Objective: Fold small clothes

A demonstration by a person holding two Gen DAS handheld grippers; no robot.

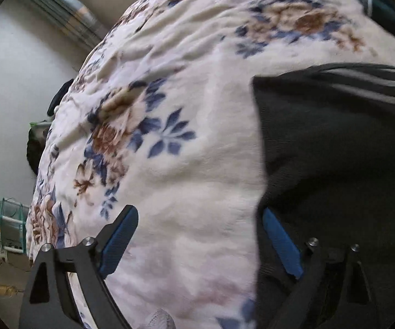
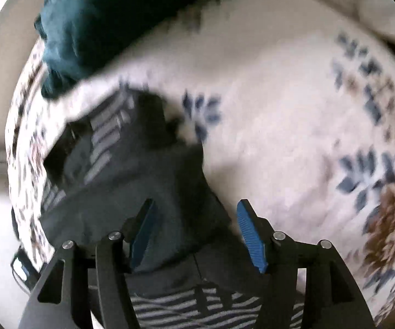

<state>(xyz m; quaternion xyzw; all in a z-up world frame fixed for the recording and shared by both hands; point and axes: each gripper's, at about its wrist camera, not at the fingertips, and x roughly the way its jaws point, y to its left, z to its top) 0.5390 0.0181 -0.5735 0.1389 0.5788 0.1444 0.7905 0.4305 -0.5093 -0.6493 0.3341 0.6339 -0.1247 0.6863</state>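
Dark garment [image 1: 334,164] with grey stripes lying on a floral blanket [image 1: 192,87], filling the 3 to 5 o'clock part of the left wrist view; straight left edge running from about 1 o'clock down to 6 o'clock. Same dark garment [image 2: 131,181] in the right wrist view, spread from centre toward 8 o'clock, striped panel at 10 o'clock of its mass, more striped cloth at 6 o'clock under the tool.

Left gripper [image 1: 200,241] spread wide with nothing between its blue pads [image 1: 119,242]; one finger over bare blanket at 7 o'clock, the other over the garment's edge at 5 o'clock. Whether touching cloth, impossible to tell.

Right gripper [image 2: 197,235] likewise parted, blue pads [image 2: 251,237] well apart, straddling the garment's right edge at 6 o'clock, clamping nothing.

Teal fabric [image 2: 93,19] bunched at 11 o'clock on the blanket, blurred. Pale wall [image 1: 14,68] at 9 o'clock beyond the bed in the left view.
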